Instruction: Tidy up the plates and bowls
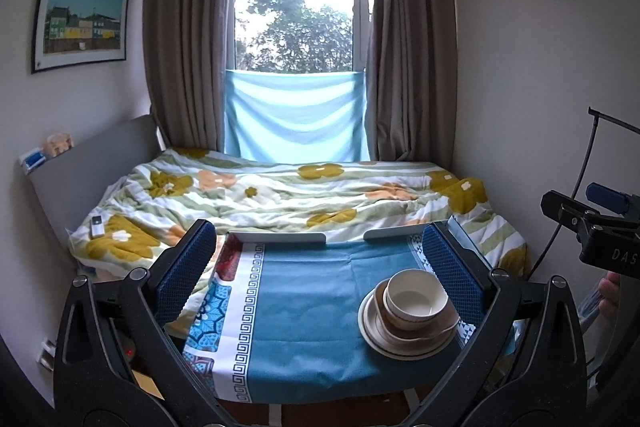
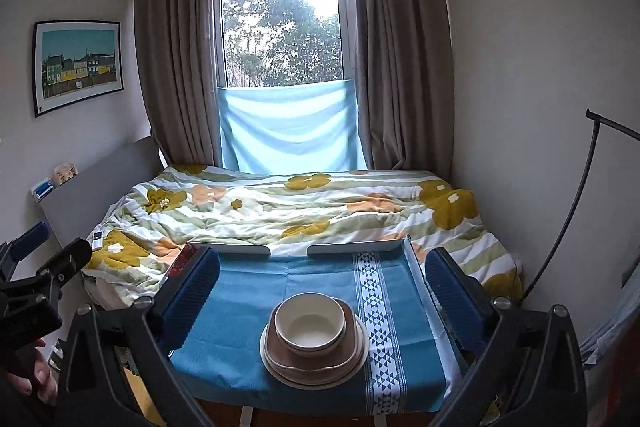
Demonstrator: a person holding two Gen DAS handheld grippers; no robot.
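Observation:
A cream bowl (image 1: 416, 301) (image 2: 310, 323) sits inside a brown square dish (image 1: 420, 327) (image 2: 316, 355), which rests on a cream round plate (image 1: 404, 345) (image 2: 316, 373). The stack stands on a small table with a blue cloth (image 1: 312, 307) (image 2: 240, 347). My left gripper (image 1: 320, 267) is open and empty, raised in front of the table with the stack by its right finger. My right gripper (image 2: 320, 291) is open and empty, raised with the stack centred between its fingers. Each gripper shows at the edge of the other's view (image 1: 592, 227) (image 2: 36, 275).
A bed with a floral duvet (image 1: 280, 199) (image 2: 300, 207) lies behind the table, with a remote (image 1: 97, 225) on its left. Curtains and a window are behind. A black cable stand (image 2: 580, 187) is on the right by the wall.

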